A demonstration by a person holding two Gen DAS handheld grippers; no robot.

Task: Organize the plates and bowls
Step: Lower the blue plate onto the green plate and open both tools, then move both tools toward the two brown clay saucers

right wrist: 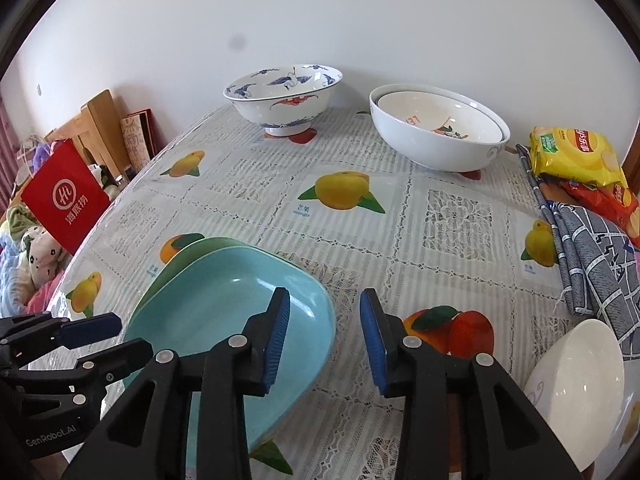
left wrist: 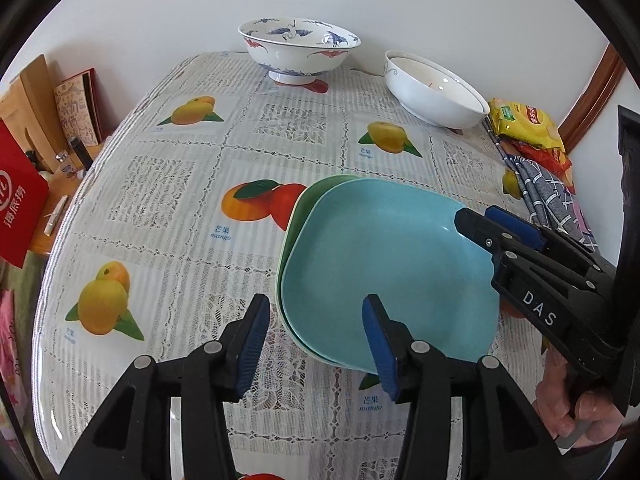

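Note:
A blue square plate (left wrist: 384, 264) lies stacked on a green plate (left wrist: 298, 216) on the table; both also show in the right wrist view, blue (right wrist: 224, 312) over green (right wrist: 192, 252). My left gripper (left wrist: 316, 332) is open and empty, straddling the near left edge of the stack. My right gripper (right wrist: 324, 328) is open and empty over the blue plate's right edge; it also shows in the left wrist view (left wrist: 476, 216). A blue-patterned bowl (right wrist: 284, 96), two nested white bowls (right wrist: 440, 132) and a small white bowl (right wrist: 576, 384) stand apart.
The table (right wrist: 456, 216) has a fruit-print cover. Snack bags (right wrist: 576, 156) and a folded grey cloth (right wrist: 592, 264) lie along the right edge. A red bag (right wrist: 64, 200), wooden boards and clutter sit beyond the left edge. A white wall is behind.

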